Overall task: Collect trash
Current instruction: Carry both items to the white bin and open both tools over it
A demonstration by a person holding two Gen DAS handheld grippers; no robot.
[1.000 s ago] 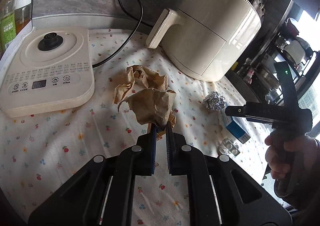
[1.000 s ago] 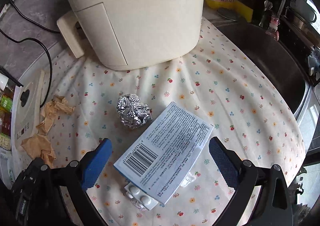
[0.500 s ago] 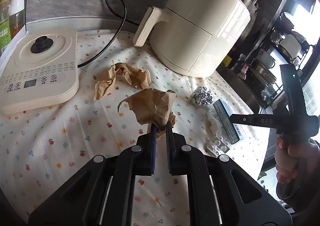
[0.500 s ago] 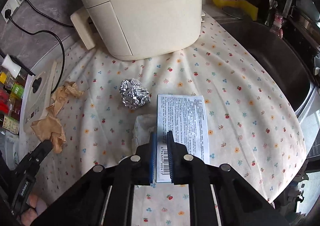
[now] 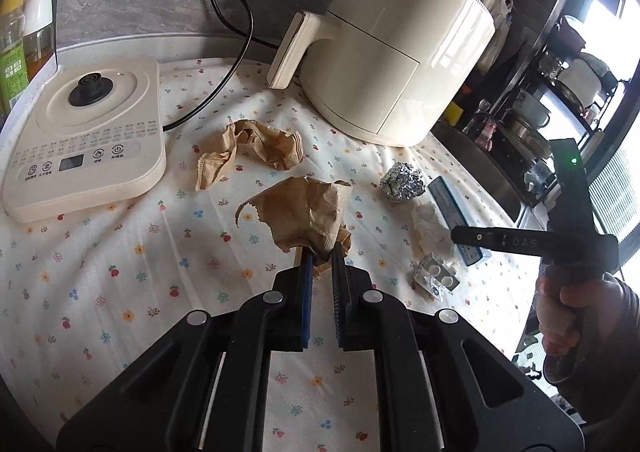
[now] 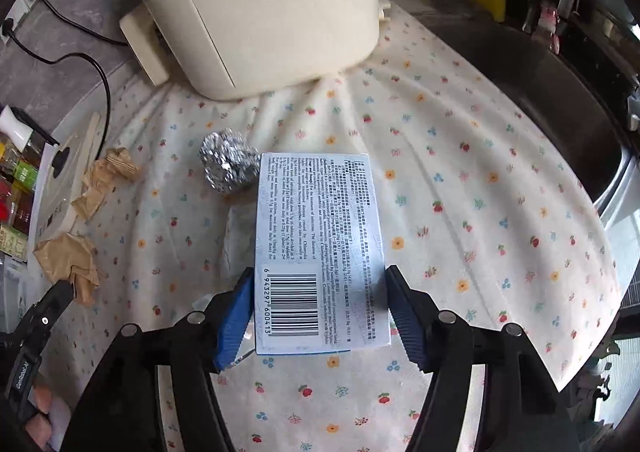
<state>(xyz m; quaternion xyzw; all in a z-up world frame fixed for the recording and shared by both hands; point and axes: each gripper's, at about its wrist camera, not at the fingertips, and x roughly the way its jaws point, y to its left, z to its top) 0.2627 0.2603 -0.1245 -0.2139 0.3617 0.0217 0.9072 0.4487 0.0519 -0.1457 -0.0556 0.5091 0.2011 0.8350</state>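
Left wrist: left gripper [image 5: 320, 256] clamped on a brown paper scrap [image 5: 304, 211], lifted; second brown paper wad [image 5: 252, 147], foil ball [image 5: 402, 183], blister pack [image 5: 436, 276] left on cloth.
Right wrist: right gripper [image 6: 320, 312] jaws have just been opening, straddling the medicine box [image 6: 320, 236], not pinching.

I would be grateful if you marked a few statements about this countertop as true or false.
1. The left gripper is shut on a crumpled brown paper. True.
2. The foil ball lies in the sink. False: it lies on the floral cloth, beside the blue box.
3. A second brown paper lies on the cloth near the kettle base. True.
4. The air fryer lies on its side. False: it stands upright.
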